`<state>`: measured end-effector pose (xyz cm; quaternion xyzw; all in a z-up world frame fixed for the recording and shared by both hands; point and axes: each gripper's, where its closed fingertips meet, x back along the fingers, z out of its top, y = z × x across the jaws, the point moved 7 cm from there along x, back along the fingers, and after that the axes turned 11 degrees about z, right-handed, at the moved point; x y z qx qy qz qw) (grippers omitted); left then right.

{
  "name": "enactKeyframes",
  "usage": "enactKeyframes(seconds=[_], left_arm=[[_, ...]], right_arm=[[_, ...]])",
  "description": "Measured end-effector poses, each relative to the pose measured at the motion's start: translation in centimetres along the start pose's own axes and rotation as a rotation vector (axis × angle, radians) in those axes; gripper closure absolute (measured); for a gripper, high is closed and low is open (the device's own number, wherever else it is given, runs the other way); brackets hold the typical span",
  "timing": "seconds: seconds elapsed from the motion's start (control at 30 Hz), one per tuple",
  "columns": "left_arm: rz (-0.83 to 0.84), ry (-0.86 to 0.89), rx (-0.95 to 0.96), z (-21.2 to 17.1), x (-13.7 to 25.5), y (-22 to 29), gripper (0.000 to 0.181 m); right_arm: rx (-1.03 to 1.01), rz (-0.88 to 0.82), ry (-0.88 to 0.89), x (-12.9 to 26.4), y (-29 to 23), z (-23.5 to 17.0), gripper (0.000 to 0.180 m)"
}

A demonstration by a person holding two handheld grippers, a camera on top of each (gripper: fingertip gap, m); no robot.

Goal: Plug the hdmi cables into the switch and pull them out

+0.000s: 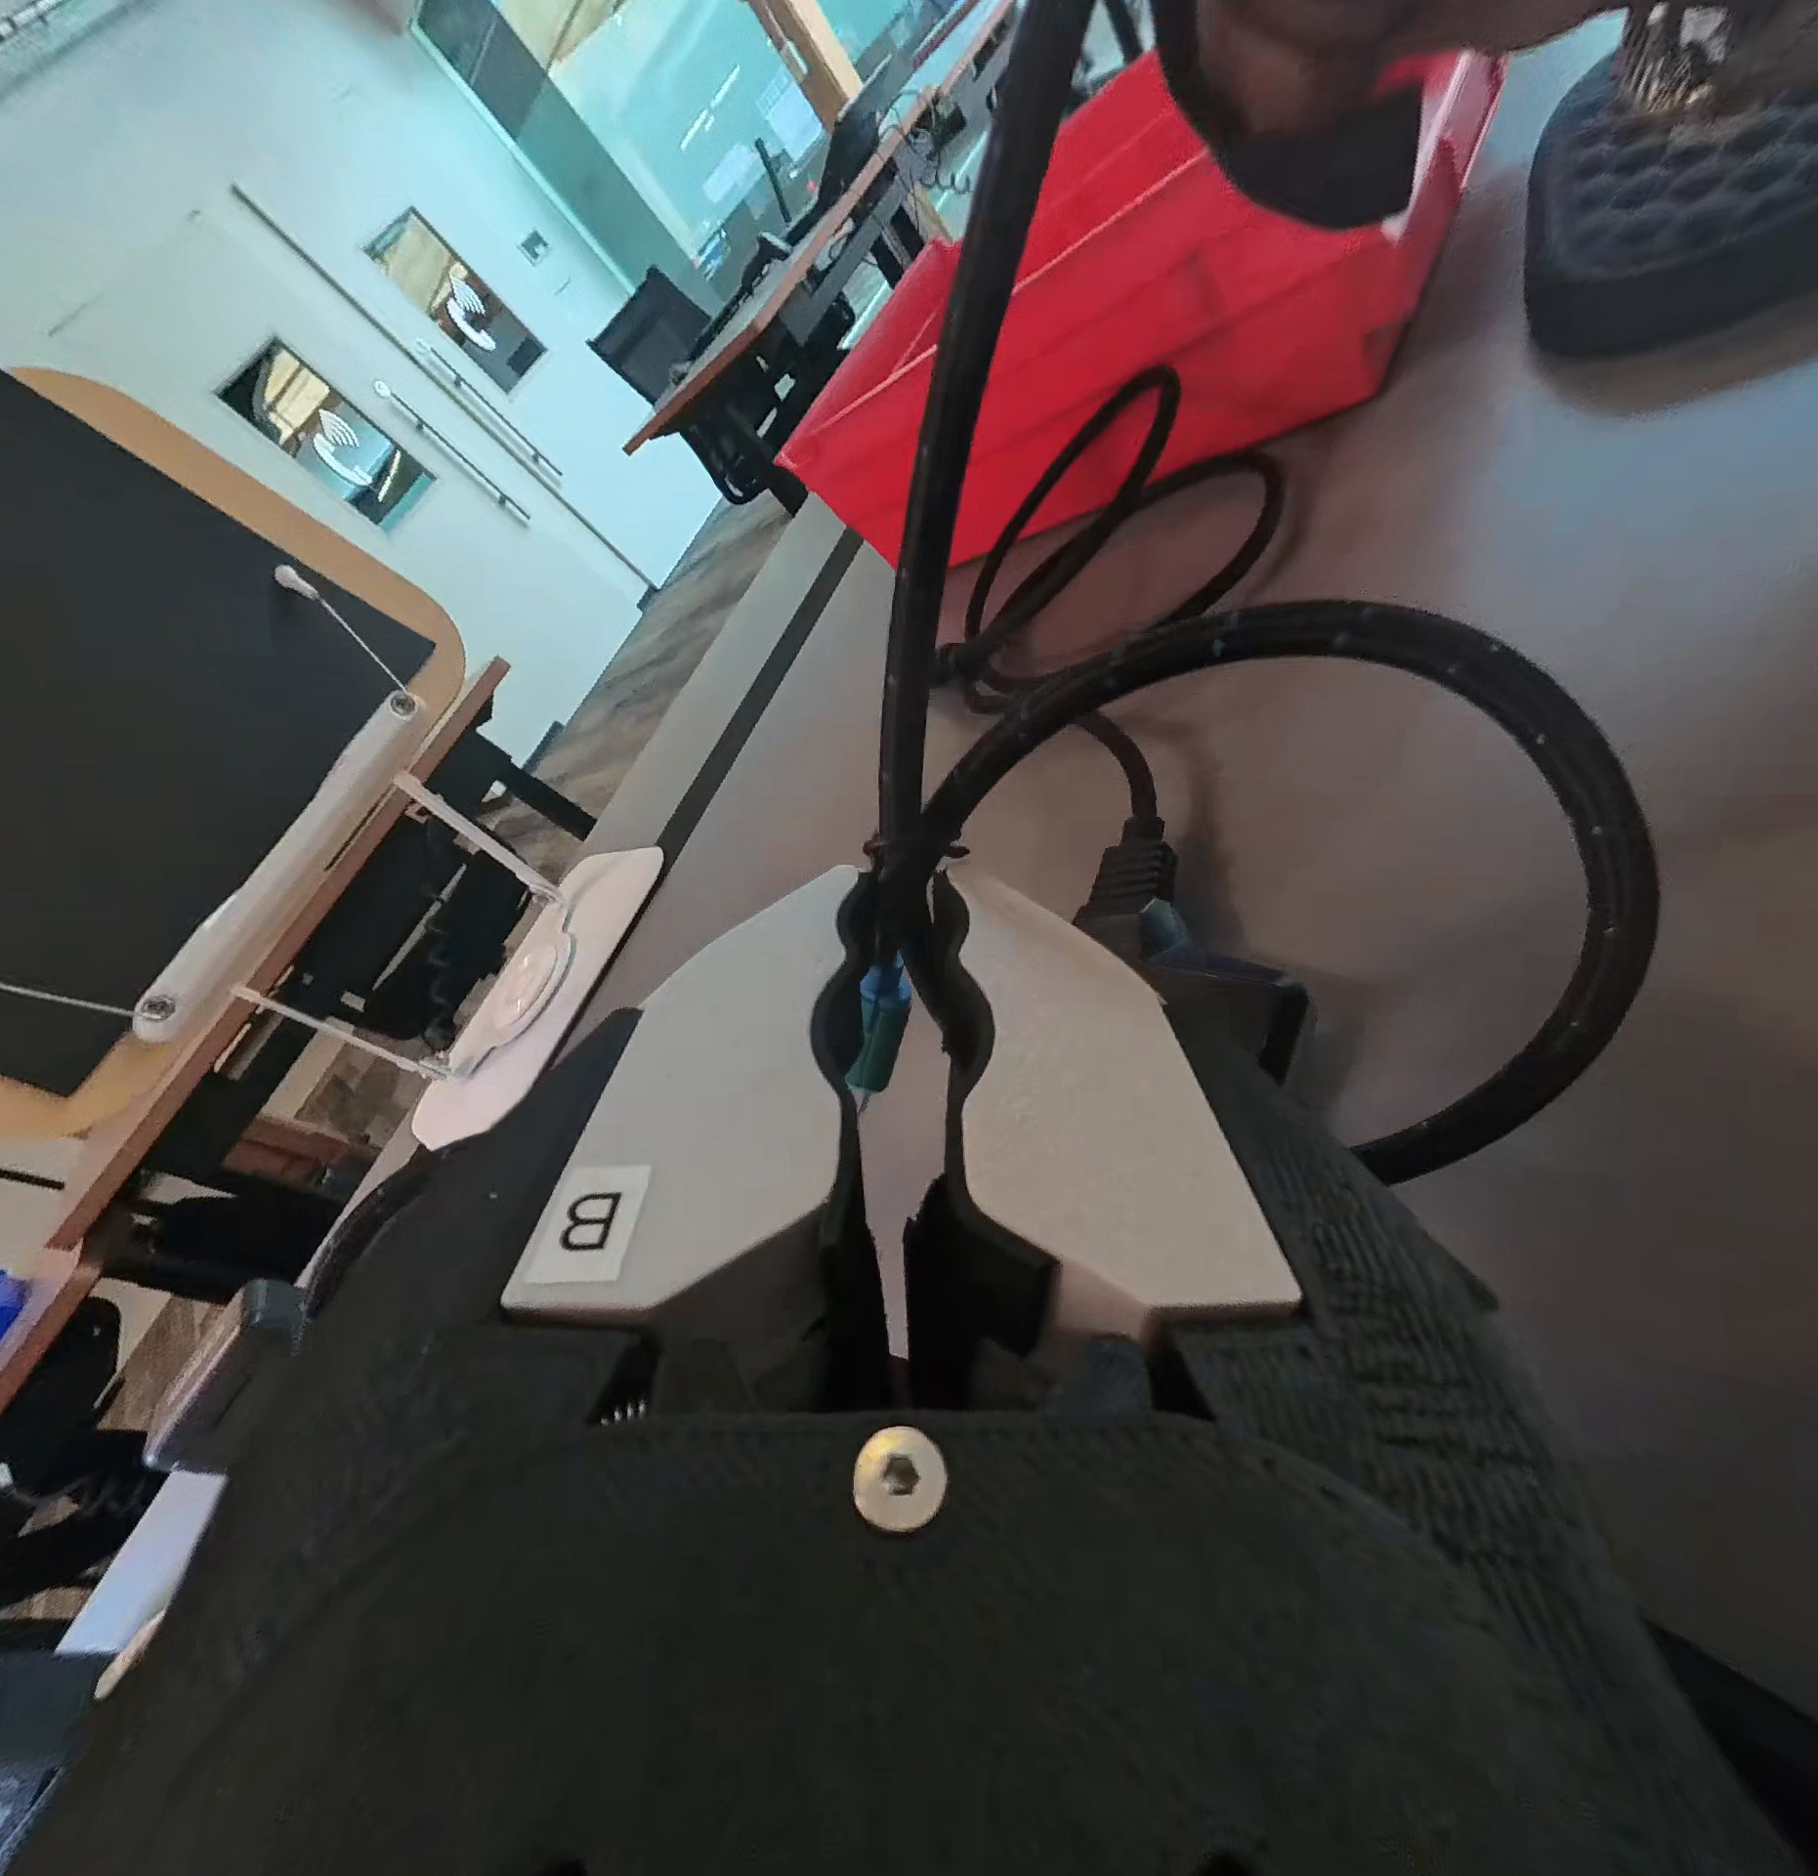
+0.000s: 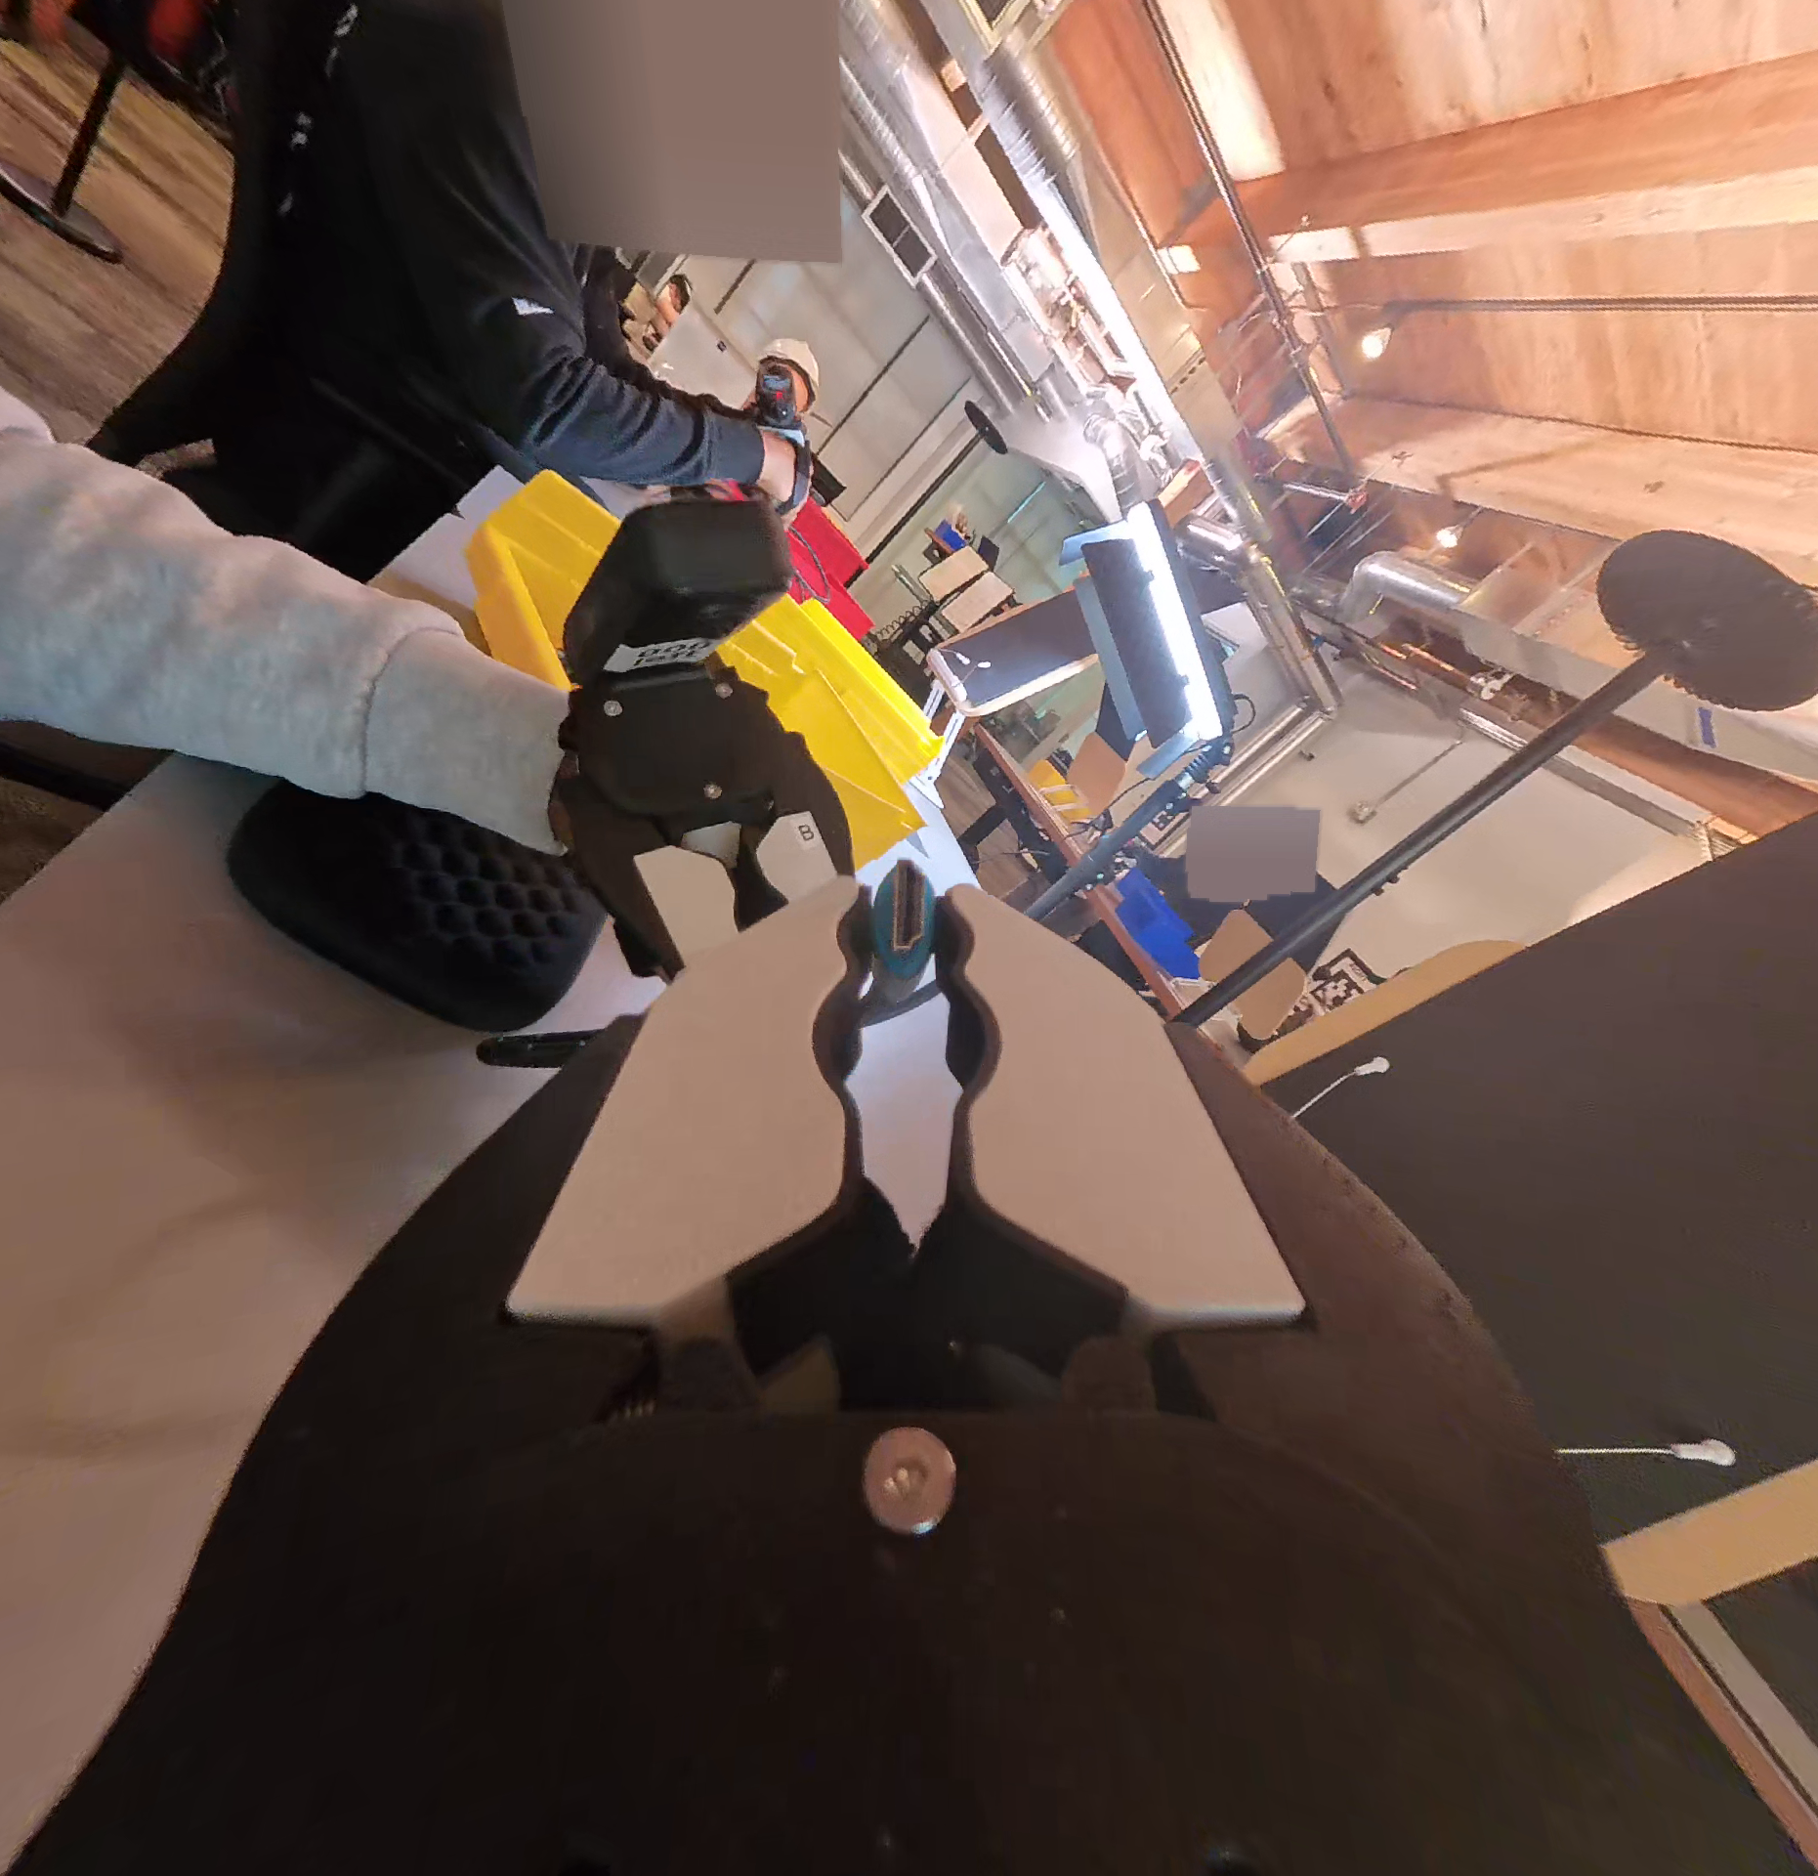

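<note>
Red bin [image 1: 1168,294] beyond the cables, contents hidden. Left gripper [image 1: 899,893] pinches black cable [image 1: 945,426]; right gripper [image 2: 899,919] clamps the teal HDMI plug [image 2: 901,919], yellow bins [image 2: 783,660] behind.

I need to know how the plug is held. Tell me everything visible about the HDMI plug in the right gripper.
The HDMI plug has a teal-blue moulded shell and a metal mouth facing away from the camera. It stands tilted between the tips of the right gripper, whose white fingers pinch its sides. Its cable drops out of sight below.

Bright daylight, fisheye edges, slight blur
</note>
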<state>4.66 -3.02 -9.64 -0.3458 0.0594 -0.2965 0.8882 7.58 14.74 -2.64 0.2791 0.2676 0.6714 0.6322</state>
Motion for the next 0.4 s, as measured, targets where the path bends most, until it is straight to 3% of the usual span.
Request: enactKeyframes(seconds=[0.4], left_arm=[[0.045, -0.028, -0.013, -0.6, 0.0, -0.4, 0.17]], right_arm=[[0.025, -0.111, -0.006, 2.8, 1.3, 0.8, 0.167]])
